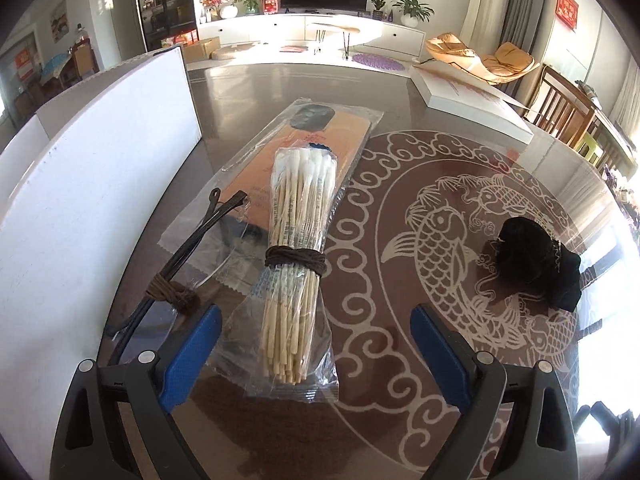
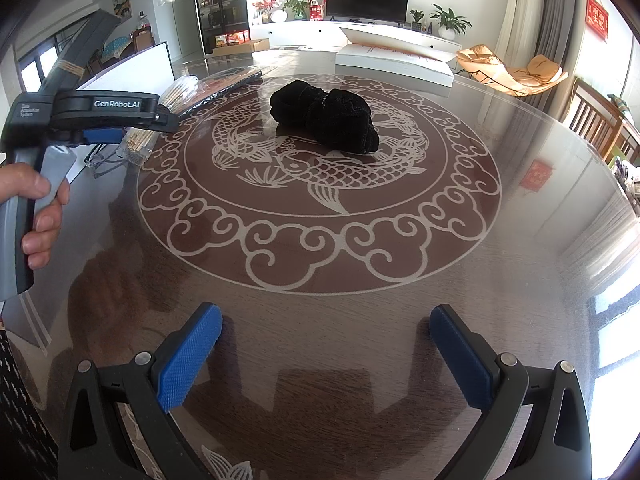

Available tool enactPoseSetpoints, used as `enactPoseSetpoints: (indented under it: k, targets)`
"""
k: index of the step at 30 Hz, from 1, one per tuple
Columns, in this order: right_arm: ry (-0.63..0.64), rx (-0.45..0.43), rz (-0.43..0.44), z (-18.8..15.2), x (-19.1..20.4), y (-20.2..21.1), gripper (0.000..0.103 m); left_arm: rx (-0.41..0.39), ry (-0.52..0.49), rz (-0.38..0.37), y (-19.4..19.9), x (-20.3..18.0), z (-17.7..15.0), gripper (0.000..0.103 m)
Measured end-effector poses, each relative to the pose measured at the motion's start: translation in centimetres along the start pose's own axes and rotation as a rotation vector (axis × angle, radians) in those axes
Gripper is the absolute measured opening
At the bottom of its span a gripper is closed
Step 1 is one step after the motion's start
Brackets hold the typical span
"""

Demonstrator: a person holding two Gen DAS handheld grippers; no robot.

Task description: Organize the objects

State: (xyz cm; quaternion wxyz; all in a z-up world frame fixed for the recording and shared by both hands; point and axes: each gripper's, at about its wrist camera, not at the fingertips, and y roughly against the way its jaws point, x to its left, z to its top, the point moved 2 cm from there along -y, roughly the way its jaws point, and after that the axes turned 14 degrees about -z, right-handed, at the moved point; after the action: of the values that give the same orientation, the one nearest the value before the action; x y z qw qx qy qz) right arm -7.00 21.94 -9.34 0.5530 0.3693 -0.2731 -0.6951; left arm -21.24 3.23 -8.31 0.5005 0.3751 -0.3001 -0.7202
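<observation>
A bundle of cotton swabs (image 1: 296,256) in a clear bag, tied with brown cord, lies on the glass table. Its near end sits between the fingers of my left gripper (image 1: 316,344), which is open, and the pads do not press on it. Under the far end lies a flat orange packet (image 1: 308,144) in clear plastic. To the left are thin black sticks (image 1: 172,288) tied with brown cord. A black cloth bundle (image 1: 536,264) rests on the fish pattern to the right. My right gripper (image 2: 326,356) hangs open over bare table, with the black cloth bundle (image 2: 324,120) well ahead.
A tall white box (image 1: 80,200) stands close on the left of the swabs. A flat white box (image 1: 472,100) lies at the far right of the table. In the right wrist view a hand (image 2: 36,208) holds the left gripper (image 2: 152,128) over the swabs (image 2: 140,142).
</observation>
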Motion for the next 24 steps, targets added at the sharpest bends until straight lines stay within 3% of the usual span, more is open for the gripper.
enactPoseSetpoints:
  k: [1, 3, 6, 11, 13, 15, 16, 22, 24]
  targets:
    - [0.000, 0.000, 0.000, 0.0, 0.0, 0.0, 0.103, -0.005, -0.006, 0.005, -0.4, 0.0, 0.1, 0.067]
    - [0.000, 0.000, 0.000, 0.0, 0.0, 0.0, 0.103, -0.030, -0.053, 0.043, -0.3, 0.0, -0.1, 0.032]
    - [0.000, 0.000, 0.000, 0.0, 0.0, 0.0, 0.103, -0.032, -0.075, 0.039, 1.2, -0.2, -2.3, 0.027]
    - [0.000, 0.000, 0.000, 0.0, 0.0, 0.0, 0.103, -0.004, 0.005, -0.016, 6.1, -0.8, -9.7, 0.027]
    - [0.000, 0.000, 0.000, 0.0, 0.0, 0.0, 0.103, -0.007, 0.023, -0.022, 7.3, -1.2, -11.7, 0.035]
    - [0.000, 0.000, 0.000, 0.0, 0.0, 0.0, 0.103, -0.005, 0.018, 0.001, 7.3, -1.4, -12.4, 0.062]
    - [0.000, 0.000, 0.000, 0.0, 0.0, 0.0, 0.103, 0.001, 0.021, 0.011, 7.0, -1.3, -12.3, 0.082]
    - [0.000, 0.000, 0.000, 0.0, 0.0, 0.0, 0.103, -0.019, 0.043, 0.058, 6.4, -0.4, -12.2, 0.088]
    - [0.000, 0.000, 0.000, 0.0, 0.0, 0.0, 0.103, -0.012, 0.027, 0.078, 6.3, -0.6, -12.6, 0.099]
